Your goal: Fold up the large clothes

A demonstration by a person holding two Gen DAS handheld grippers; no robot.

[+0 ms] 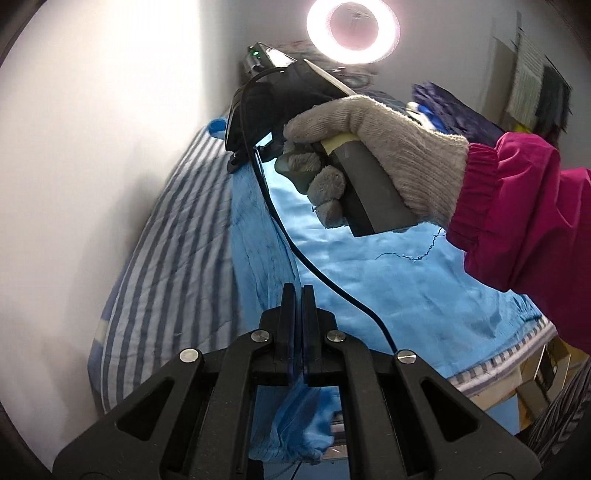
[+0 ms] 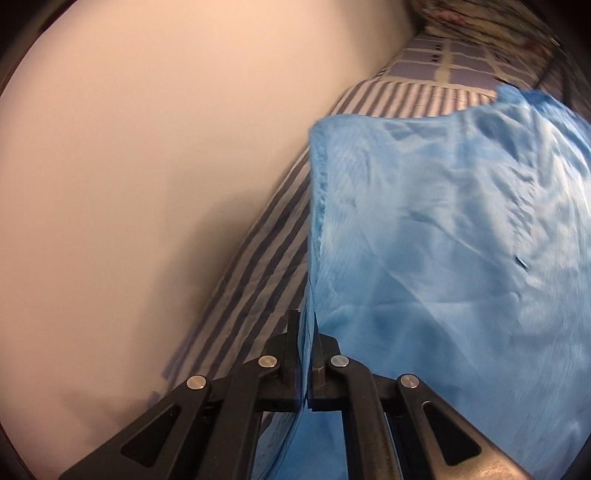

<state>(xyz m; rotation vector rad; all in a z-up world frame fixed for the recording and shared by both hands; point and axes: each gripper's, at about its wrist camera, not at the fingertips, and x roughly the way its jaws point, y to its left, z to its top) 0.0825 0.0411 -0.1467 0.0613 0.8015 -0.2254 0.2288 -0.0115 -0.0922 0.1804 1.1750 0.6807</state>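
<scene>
**Thin edge pinch, slip risk**

Both grippers pinch the blue garment [image 2: 443,221], spread mid-frame over the striped bedding [image 1: 166,258]. Left gripper [image 1: 299,295] and right gripper [image 2: 306,325] are pressed together on cloth edges. The slick fabric may slide out if tugged; the dangling cable [image 1: 295,251] could snag.

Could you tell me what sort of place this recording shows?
Probably a bedroom at home: the blue garment lies on a bed with a striped sheet against a plain wall, and a ring light glows overhead. Clutter sits at the far right.
</scene>
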